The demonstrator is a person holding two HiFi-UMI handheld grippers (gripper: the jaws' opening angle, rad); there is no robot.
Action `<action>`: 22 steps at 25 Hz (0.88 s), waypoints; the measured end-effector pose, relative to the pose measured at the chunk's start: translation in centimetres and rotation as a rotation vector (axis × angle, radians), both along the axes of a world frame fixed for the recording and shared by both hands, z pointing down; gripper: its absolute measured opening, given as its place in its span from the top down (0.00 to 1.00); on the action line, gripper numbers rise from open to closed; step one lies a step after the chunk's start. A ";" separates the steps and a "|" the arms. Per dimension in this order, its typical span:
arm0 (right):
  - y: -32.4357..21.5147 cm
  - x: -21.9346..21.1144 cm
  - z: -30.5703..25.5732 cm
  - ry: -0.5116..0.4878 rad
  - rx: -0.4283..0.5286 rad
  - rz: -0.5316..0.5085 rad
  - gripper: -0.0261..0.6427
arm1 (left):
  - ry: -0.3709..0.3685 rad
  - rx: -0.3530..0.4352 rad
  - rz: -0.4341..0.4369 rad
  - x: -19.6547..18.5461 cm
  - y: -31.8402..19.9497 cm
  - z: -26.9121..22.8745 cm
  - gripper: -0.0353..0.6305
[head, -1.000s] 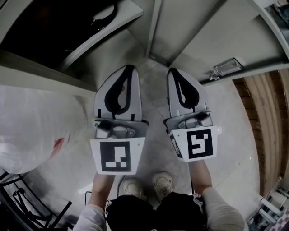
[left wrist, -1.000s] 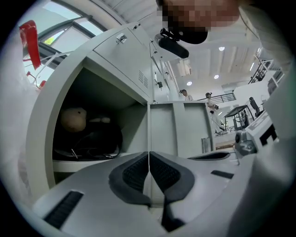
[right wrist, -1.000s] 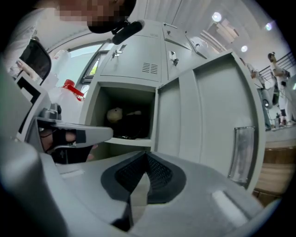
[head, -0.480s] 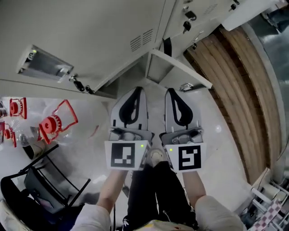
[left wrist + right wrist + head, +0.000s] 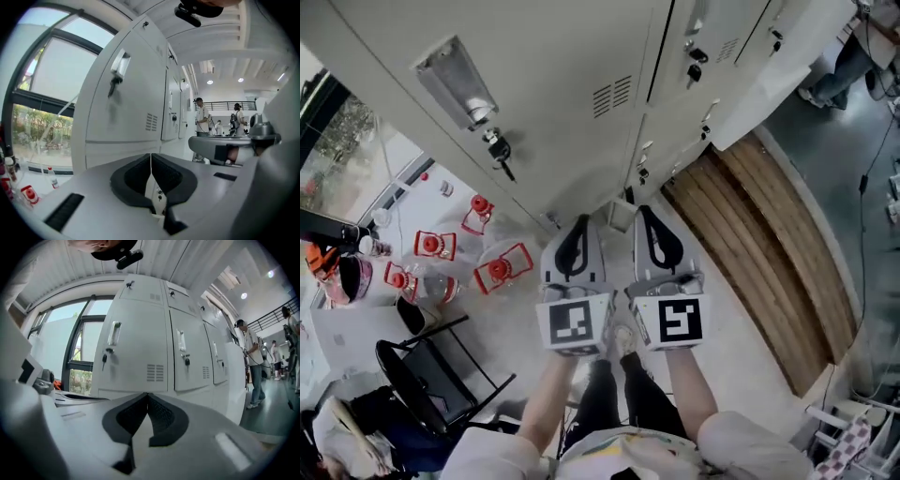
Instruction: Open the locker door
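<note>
A bank of pale grey lockers fills the top of the head view. The nearest large locker door (image 5: 562, 84) is closed; it has a metal handle (image 5: 453, 82) with a key (image 5: 500, 150) hanging below it. The left gripper view also shows that handle (image 5: 120, 64), and the right gripper view shows the door (image 5: 140, 348) ahead. My left gripper (image 5: 580, 221) and right gripper (image 5: 644, 210) are held side by side in front of the lockers, apart from them. Both are shut with nothing between the pads, as the left gripper view (image 5: 150, 155) and right gripper view (image 5: 147, 394) confirm.
A neighbouring closed door (image 5: 192, 352) has its own handle and key (image 5: 187, 361). Red reels in clear wrap (image 5: 499, 270) lie on the floor at left, near a black chair (image 5: 431, 370). A wooden strip (image 5: 759, 234) runs along the right. People (image 5: 253, 362) stand further back.
Both grippers have risen side by side from near the floor. The open lower compartments have dropped out of view, and the closed upper doors with handles have come in.
</note>
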State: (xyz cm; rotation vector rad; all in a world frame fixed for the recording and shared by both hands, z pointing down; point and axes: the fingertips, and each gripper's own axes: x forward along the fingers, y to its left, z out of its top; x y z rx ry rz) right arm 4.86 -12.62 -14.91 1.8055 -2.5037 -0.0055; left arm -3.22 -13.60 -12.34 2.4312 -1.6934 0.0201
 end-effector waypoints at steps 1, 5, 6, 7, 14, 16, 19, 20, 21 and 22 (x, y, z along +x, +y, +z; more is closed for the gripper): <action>0.2 -0.2 -2.3 -0.010 0.016 -0.001 0.95 | 0.002 0.014 -0.021 -0.7 0.3 -2.2 0.92; 1.1 -0.2 -9.2 -0.005 0.057 -0.013 0.95 | -0.016 0.046 -0.100 -3.3 1.7 -8.2 0.92; 1.4 -0.3 -10.4 0.005 0.068 -0.021 0.95 | -0.017 0.052 -0.110 -3.9 1.9 -9.4 0.92; 1.6 -0.5 -11.4 0.010 0.078 -0.026 0.95 | -0.026 0.059 -0.115 -4.4 2.1 -10.3 0.92; 3.9 -1.6 -14.2 -0.002 0.037 -0.091 0.95 | 0.037 0.136 -0.200 -7.7 4.3 -14.9 0.92; 4.5 -1.9 -14.4 0.026 0.039 -0.113 0.95 | 0.045 0.131 -0.226 -8.7 5.0 -14.7 0.92; 4.9 -1.9 -14.4 0.042 0.049 -0.138 0.95 | 0.024 0.125 -0.261 -9.6 5.8 -14.1 0.92; 5.0 -1.8 -14.4 0.046 0.056 -0.141 0.95 | 0.023 0.125 -0.271 -9.9 6.1 -14.1 0.92; 5.1 -1.7 -14.4 0.045 0.066 -0.141 0.95 | 0.019 0.128 -0.279 -10.1 6.3 -14.2 0.92; 5.1 -1.6 -14.4 0.040 0.075 -0.140 0.95 | 0.008 0.132 -0.286 -10.3 6.5 -14.5 0.92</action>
